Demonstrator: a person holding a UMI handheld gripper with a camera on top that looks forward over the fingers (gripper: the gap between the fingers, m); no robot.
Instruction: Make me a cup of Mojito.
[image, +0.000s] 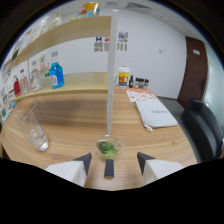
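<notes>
A: Where's the gripper (112, 161) at?

B: Low over the wooden tabletop (75, 125), fingers (84, 161) spread wide, nothing pinched. A dark strip (109, 169) shows between them, can't tell what it is.

A: And the mojito stuff?

B: Small clear glass bowl (108, 147) just ahead of the fingers at 12 o'clock, resting on the tabletop w/ green bits inside, prob. lime or mint. A tall white rod (109, 80) rises straight up from the bowl; can't tell what holds it.

A: A cup anywhere?

B: Clear glass (34, 131) at approx. 10 o'clock from the bowl, well apart, standing a bit tilted in the wide-angle view, looks to have ice or water at the bottom.

A: Other things?

B: White cloth or bag (155, 112) w/ print at 2 o'clock, lying flat. Far back, a yellow-and-white container (123, 77) w/ small dark bottles (137, 82) beside it. Blue jug (56, 75) at 11 o'clock on a shelf (75, 80). Dark chair (202, 125) at 3 o'clock, brown door (194, 70) beyond.
</notes>
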